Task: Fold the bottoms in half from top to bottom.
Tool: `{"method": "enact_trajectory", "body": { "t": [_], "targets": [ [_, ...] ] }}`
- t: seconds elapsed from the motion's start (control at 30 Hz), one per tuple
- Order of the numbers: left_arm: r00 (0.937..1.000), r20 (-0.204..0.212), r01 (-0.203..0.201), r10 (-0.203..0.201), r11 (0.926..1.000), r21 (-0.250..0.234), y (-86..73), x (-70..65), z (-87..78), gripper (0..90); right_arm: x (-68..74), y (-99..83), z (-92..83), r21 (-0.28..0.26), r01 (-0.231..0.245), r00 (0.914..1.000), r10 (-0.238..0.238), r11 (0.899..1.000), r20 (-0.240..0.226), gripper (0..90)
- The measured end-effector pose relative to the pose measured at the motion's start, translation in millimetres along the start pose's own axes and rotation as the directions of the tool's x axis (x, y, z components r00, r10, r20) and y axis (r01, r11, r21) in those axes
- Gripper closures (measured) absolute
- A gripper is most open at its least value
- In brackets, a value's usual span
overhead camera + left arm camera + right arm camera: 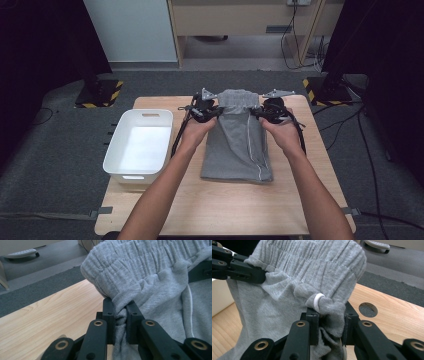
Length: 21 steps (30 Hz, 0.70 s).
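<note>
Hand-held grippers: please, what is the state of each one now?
Left hand-held gripper: closed on the grey shorts, near the waistband.
Right hand-held gripper: closed on the grey shorts too.

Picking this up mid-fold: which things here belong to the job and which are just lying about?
In the job:
- grey shorts, waistband end lifted off the table
- left gripper, shut on the shorts
- right gripper, shut on the shorts

Lying about:
- white bin, left of the shorts, apart from them
- hole in the tabletop
</note>
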<state>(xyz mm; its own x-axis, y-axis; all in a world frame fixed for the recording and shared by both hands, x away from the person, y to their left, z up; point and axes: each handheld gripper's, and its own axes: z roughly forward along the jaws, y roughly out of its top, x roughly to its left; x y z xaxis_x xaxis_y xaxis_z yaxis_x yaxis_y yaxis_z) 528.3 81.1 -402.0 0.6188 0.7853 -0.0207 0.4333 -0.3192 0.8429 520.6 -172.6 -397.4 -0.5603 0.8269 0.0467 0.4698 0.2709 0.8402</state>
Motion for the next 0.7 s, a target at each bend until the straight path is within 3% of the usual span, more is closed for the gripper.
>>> {"method": "enact_trajectory", "body": {
  "t": [0.37, 0.7],
  "targets": [
    [1.0000, -0.008, 0.000, 0.000, 1.0000, -0.007, 5.7, 4.0, -4.0, 81.2, 6.2, 10.9, -1.7, 0.001, 0.021, 0.9997, -0.021, 1.000, 0.013, 73.3],
    [0.9997, -0.017, -0.016, 0.016, 0.9999, -0.004, 10.6, 5.5, -1.8, 81.2, 2.5, 11.5, 1.6, -0.012, 0.002, 0.9999, -0.002, 1.000, 0.011, 73.2]
  ]
}}
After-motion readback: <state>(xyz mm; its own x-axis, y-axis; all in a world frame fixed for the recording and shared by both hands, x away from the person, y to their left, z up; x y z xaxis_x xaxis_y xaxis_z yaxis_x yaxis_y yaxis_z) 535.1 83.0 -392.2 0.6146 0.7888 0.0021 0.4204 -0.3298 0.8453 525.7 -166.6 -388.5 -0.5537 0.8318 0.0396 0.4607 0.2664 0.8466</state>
